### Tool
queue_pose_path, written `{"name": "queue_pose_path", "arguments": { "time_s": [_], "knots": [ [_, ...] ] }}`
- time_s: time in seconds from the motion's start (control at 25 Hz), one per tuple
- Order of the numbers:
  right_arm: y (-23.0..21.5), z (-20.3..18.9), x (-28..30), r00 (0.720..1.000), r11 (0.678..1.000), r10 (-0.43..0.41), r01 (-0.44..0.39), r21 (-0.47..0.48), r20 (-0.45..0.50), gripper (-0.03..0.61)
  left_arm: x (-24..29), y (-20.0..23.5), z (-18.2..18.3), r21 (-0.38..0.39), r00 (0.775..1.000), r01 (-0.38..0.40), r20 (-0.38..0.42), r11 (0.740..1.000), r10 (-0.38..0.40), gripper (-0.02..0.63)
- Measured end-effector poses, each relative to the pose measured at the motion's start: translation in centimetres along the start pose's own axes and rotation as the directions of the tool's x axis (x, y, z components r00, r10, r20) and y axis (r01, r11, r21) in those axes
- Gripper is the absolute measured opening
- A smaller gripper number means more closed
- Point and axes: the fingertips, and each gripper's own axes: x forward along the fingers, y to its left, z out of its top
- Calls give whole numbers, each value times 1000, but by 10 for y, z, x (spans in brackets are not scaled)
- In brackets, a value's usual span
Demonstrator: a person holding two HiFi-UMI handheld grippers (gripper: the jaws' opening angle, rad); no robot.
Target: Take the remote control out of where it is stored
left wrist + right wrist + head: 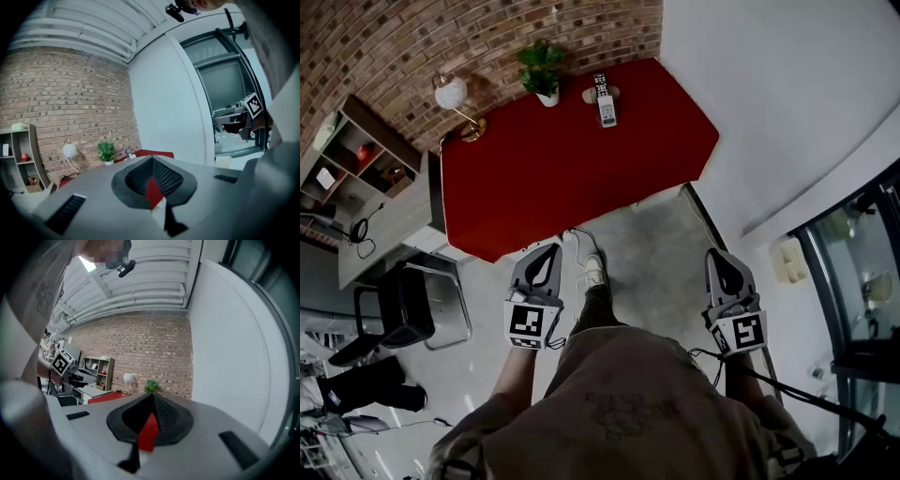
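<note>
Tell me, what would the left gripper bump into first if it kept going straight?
Probably the red table. The left gripper, jaws shut, points at its near edge, with only floor between. Depth is unclear, so it might pass just over the tabletop instead.

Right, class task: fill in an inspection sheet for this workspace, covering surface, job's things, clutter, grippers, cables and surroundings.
Surface: red table, things only along its far edge.
Job's things: remote controls at the far edge, at a small holder; how they sit is too small to tell.
Clutter: potted plant beside the remotes; globe lamp at the far corner.
Grippers: left gripper and right gripper both shut, empty, short of the table.
Cables: cable on the floor by the table's near edge.
Surroundings: brick wall, shelf unit, black chair, glass door.
</note>
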Motion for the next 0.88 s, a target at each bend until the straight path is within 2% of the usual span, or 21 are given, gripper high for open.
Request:
{"name": "queue_pose_path", "arguments": {
  "time_s": [0.4,0.52,0.88],
  "knots": [
    [-14,-17,77,997,1000,-7,8,17,-75,12,68,56,-4,-24,1000,26,-15,999,-27,11],
    [-11,-12,112,997,999,14,-10,50,-72,12,90,78,-4,-21,999,35,-19,999,-35,11],
    [-16,-6,216,997,999,16,-13,44,-78,12,160,152,1,-27,997,71,-8,997,-71,11]
  ]
}}
